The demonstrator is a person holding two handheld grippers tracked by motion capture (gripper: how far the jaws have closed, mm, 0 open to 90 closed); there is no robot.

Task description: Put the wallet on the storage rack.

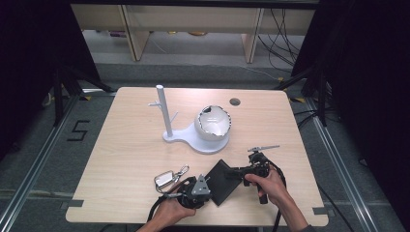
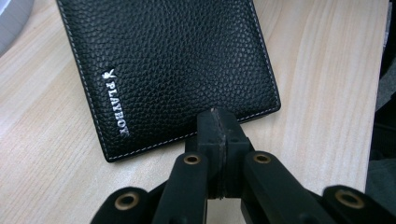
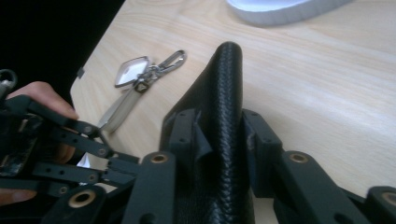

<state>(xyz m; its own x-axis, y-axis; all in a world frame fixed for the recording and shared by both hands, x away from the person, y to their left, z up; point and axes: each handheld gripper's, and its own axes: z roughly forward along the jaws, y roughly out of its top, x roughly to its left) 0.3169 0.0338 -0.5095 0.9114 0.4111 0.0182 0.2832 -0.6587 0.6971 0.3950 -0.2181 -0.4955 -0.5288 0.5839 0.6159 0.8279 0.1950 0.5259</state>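
— Nearest the lens in the left gripper view: left gripper (image 2: 219, 122), fingers pressed together at lower centre, tips right at the near stitched edge of the black leather wallet (image 2: 173, 65). Gripping that edge or merely touching it? Hard to say from here.

— Looks empty-handed, judging by how flat the wallet lies ahead of the tips. Probably parked there as a brace, to stop any sliding.

— And the right gripper (image 3: 218, 140)?

— Clamped on the wallet, fingers closed either side of the rounded fold at lower centre of the right gripper view. Held by the spine, likely for a firm purchase on the thickest part.

— Location of the wallet overall?

— Lower centre of the high view, on the desk (image 1: 125, 140), between both grippers, one side seemingly raised.

— Anything else close by?

— Key ring (image 1: 168, 177) just left of the left gripper; white stand (image 1: 200, 140) with its cracked-egg bowl (image 1: 212, 123) further up, well apart.
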